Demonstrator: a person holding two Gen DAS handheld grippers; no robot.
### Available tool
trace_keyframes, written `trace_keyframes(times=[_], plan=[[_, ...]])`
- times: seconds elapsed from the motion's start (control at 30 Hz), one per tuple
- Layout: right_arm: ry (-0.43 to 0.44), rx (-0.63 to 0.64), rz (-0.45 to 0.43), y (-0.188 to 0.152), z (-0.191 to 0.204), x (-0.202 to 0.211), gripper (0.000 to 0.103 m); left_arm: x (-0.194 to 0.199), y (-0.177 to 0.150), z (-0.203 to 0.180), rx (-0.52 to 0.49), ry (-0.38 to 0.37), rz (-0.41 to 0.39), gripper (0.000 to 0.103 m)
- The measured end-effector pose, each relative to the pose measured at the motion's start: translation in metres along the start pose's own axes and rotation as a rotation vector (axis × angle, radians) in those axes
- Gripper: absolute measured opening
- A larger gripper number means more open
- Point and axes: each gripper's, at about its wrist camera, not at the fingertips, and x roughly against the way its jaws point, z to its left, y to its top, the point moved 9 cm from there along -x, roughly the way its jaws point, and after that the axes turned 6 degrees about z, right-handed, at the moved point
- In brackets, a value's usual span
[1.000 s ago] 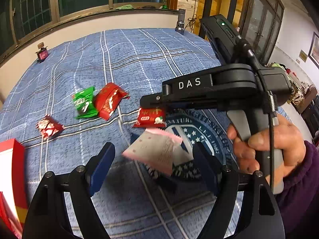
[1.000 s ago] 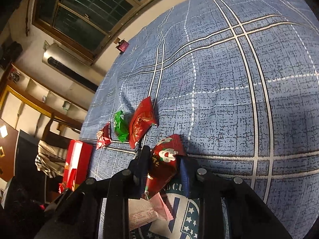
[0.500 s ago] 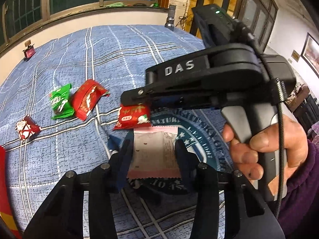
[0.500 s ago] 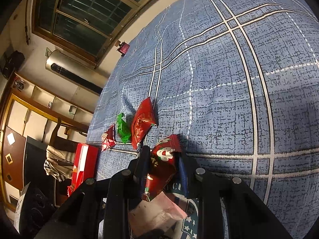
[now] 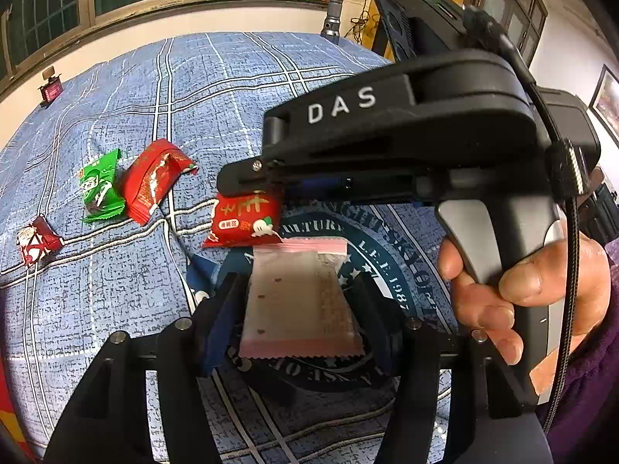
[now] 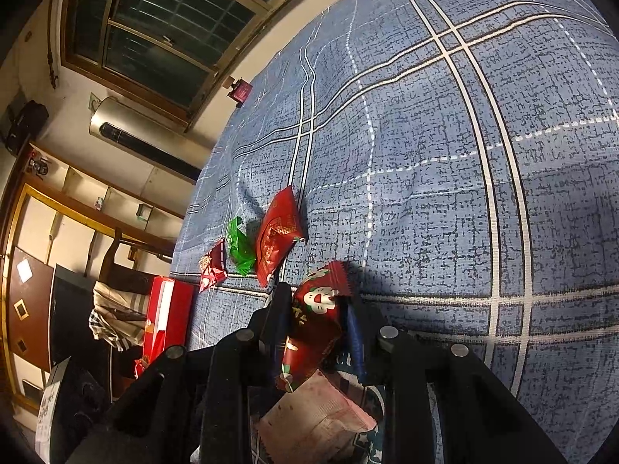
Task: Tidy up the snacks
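Left gripper (image 5: pixel 298 309): jaws straddle the pale pink-edged translucent snack packet (image 5: pixel 296 301) and have just been opening, its pads beside the packet edges. Right gripper (image 6: pixel 315 317): clamped on the red foil snack packet with white cartoon print (image 6: pixel 315 321). Both packets sit above the blue plaid fabric surface (image 6: pixel 445 154), near its round navy emblem (image 5: pixel 387 255)

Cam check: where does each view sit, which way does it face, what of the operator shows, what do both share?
Left wrist: on the left gripper, aimed down across the blue plaid cloth; pink packet between its fingers; right hand shows.
Right wrist: on the right gripper, rolled; clamps the red radish packet; no hand visible.
Shared: both packets, green packet.
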Motion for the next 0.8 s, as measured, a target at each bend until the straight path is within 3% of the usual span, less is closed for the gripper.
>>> trace_keyframes(times=[0.03, 0.23, 0.47, 0.53, 0.8], plan=[[-0.004, 0.006, 0.003, 0.0, 0.0, 0.0, 0.027, 0.0, 0.0, 0.001, -0.005, 0.014, -0.002, 0.047], [-0.004, 0.014, 0.012, -0.003, 0.005, -0.002, 0.027, 0.006, 0.002, 0.009, -0.006, 0.044, -0.016, 0.041], [-0.002, 0.021, 0.017, -0.004, 0.009, -0.005, 0.027, 0.02, 0.003, 0.009, -0.08, 0.191, -0.074, 0.035], [-0.001, 0.021, 0.017, -0.003, 0.009, -0.006, 0.027, 0.023, 0.003, 0.007, -0.099, 0.212, -0.082, 0.016], [0.012, 0.009, 0.019, -0.002, 0.006, -0.006, 0.027, 0.018, 0.0, 0.003, -0.114, 0.243, -0.07, 0.016]])
